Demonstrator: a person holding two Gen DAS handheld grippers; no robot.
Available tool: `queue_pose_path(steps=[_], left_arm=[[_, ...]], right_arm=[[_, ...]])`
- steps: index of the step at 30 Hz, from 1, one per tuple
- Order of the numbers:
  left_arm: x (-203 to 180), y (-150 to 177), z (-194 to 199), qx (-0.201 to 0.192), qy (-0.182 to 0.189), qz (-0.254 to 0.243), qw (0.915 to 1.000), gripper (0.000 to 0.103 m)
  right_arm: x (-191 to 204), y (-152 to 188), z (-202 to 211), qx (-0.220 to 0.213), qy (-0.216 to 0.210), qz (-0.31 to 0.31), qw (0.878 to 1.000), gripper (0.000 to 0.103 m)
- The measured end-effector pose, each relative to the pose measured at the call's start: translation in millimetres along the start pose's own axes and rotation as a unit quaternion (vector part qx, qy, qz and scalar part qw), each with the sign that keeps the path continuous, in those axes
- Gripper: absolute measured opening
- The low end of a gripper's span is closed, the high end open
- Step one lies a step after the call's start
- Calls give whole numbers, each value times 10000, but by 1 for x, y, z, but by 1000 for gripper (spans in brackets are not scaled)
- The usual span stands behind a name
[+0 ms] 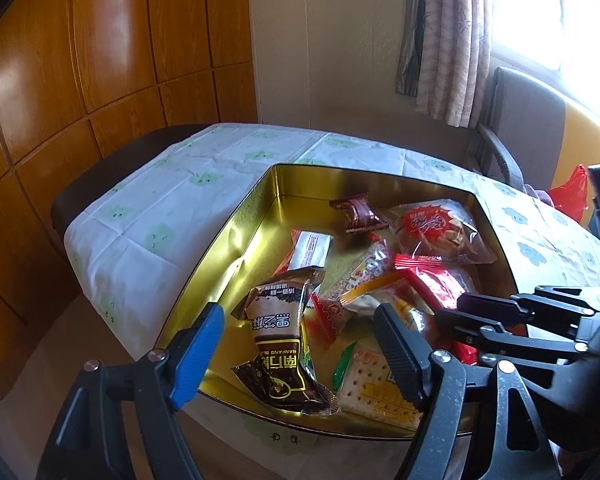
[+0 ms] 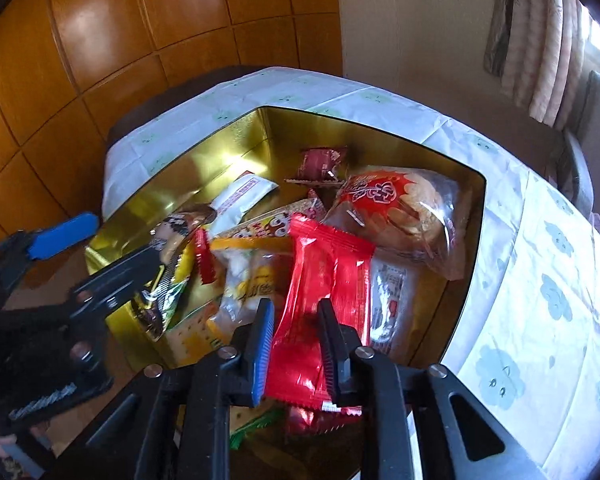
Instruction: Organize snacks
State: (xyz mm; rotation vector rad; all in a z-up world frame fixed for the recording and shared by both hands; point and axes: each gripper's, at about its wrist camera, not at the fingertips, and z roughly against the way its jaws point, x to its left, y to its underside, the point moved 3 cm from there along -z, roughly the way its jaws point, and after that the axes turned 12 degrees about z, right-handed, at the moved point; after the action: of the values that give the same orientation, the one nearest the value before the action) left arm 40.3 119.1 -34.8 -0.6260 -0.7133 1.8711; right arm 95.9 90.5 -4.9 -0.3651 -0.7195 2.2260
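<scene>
The right hand-held gripper (image 2: 294, 344) pinches the red packet (image 2: 324, 280); it should release low inside the tin (image 2: 140, 200). The left hand-held gripper (image 1: 300, 344) gapes, holding nothing.

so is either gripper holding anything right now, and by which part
The right gripper pinches a red packet near its lower end, over the gold tin. The left gripper is open and holds nothing.

**Left wide, right pinched**

The left gripper (image 1: 300, 344) hangs with its jaws spread wide, one blue pad and one black, gripping nothing. The right gripper (image 2: 296, 340), just beside it, has its jaws drawn close, clamped on a red packet (image 2: 324, 280).
</scene>
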Motion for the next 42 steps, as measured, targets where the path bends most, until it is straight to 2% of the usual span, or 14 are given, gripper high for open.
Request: queue_pose_path(steps=[2, 7, 11, 14, 17, 23, 42], left_arm=[[-2, 0, 5, -66, 52, -15, 10000, 87], [-8, -1, 13, -166, 95, -71, 9998, 88], [-14, 0, 22, -264, 153, -103, 9995, 92], [-19, 2, 30, -350, 205, -132, 9991, 94], [-24, 7, 39, -437, 279, -168, 9985, 96], [-37, 16, 50, -459, 436, -267, 9976, 97], [-40, 20, 54, -446, 512, -314, 9972, 100]], right_arm=[[0, 2, 4, -56, -58, -93, 9999, 22], [3, 10, 28, -408, 101, -224, 9989, 26], [2, 25, 58, -760, 495, -424, 9950, 34], [0, 39, 74, -845, 823, -622, 9911, 37], [-3, 54, 87, -901, 1271, -792, 9846, 37], [-11, 74, 99, -875, 1657, -1148, 9756, 37], [-9, 79, 101, -875, 1706, -1167, 9745, 37]])
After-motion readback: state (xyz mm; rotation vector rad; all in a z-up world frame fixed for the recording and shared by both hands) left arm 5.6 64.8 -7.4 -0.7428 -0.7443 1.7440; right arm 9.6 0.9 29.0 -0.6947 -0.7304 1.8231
